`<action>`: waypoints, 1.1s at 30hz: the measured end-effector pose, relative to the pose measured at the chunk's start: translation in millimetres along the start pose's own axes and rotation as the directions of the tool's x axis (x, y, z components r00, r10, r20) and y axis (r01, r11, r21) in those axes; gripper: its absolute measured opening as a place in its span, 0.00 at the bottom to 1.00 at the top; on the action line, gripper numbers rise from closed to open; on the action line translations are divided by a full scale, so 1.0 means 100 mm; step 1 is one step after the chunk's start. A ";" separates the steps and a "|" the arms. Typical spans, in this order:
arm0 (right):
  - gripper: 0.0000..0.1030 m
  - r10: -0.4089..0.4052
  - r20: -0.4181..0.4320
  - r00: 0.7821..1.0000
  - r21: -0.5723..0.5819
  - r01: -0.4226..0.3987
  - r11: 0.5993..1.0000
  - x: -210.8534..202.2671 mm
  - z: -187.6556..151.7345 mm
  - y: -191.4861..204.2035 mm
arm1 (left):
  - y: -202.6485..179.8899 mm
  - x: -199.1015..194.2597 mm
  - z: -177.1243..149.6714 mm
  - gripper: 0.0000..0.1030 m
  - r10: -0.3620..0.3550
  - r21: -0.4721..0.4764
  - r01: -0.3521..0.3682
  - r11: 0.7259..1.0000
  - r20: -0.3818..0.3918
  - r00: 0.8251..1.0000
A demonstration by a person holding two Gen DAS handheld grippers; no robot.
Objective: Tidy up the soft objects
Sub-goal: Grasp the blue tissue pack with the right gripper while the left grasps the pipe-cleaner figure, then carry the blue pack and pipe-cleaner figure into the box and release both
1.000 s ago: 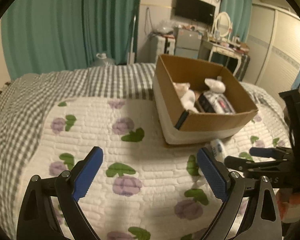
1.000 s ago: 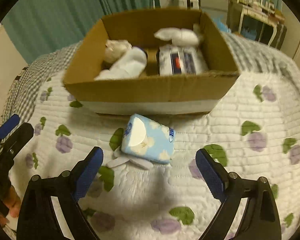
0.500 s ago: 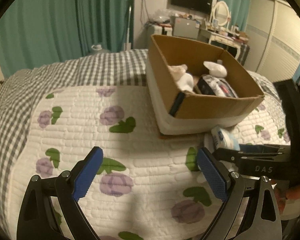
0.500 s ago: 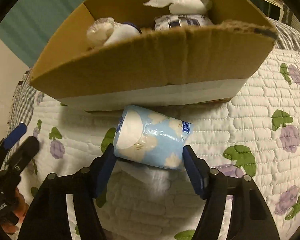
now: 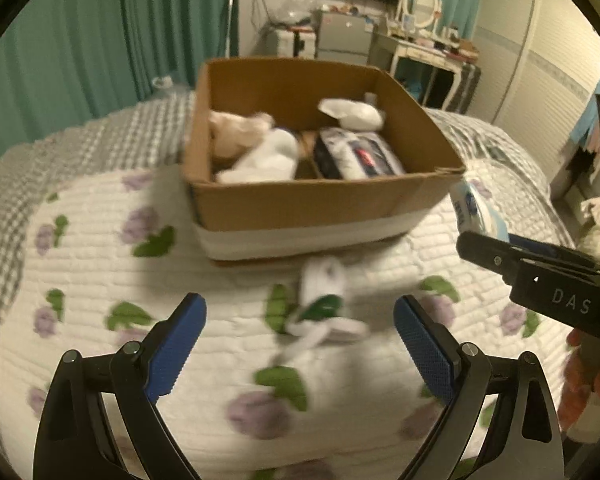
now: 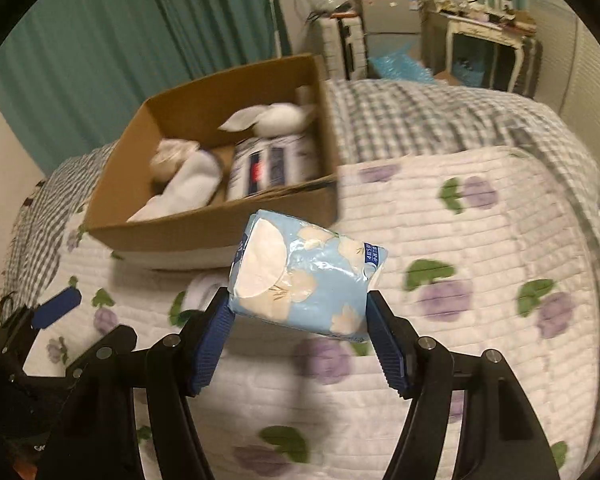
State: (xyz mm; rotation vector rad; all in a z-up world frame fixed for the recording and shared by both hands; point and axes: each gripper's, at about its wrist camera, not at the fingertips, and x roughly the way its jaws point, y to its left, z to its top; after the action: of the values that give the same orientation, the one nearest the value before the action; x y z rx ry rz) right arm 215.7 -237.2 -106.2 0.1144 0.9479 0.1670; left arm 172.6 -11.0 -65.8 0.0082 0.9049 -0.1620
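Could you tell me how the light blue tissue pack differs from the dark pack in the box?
The light blue pack is clamped between the right gripper's pads, off the bed; the dark pack lies in the cardboard box. The light blue pack has a pale flower print; the dark pack is navy and white with a red mark. The light blue pack stands alone; the dark pack sits among white soft things. Both are plastic-wrapped.

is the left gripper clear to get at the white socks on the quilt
Probably yes: the left gripper is open and empty, and the socks lie just ahead, in the open, short of the box.
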 end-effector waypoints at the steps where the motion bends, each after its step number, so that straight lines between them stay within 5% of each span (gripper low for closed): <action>1: 0.64 -0.003 0.003 1.000 0.009 0.003 1.000 0.00 0.01 -0.05 | -0.05 0.03 0.01 0.94 -0.013 -0.010 0.013 1.000 -0.013 1.000; 12: 0.64 -0.001 -0.044 0.999 0.048 0.003 0.999 0.33 -0.05 -0.30 | -0.21 0.66 -0.15 0.92 0.049 0.013 -0.048 0.999 -0.091 0.995; 19: 0.64 0.007 -0.074 0.997 0.034 -0.004 0.999 0.48 -0.08 -0.23 | -0.25 0.96 -0.27 0.64 0.038 0.056 -0.029 0.998 -0.160 0.986; 23: 0.64 0.003 -0.072 0.997 0.030 -0.001 1.000 0.46 -0.08 -0.20 | -0.19 0.92 -0.25 0.50 0.008 0.053 0.000 0.999 -0.138 0.990; 33: 0.64 -0.001 -0.029 1.000 -0.005 0.001 1.000 0.12 -0.06 -0.05 | -0.07 0.38 -0.19 0.49 -0.038 0.082 0.041 0.996 -0.043 0.998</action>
State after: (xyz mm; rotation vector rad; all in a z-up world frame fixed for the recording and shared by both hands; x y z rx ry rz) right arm 217.6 -239.3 -120.1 0.1074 0.9763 0.1703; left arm 179.5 -21.2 -106.6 0.0707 0.9397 -0.2367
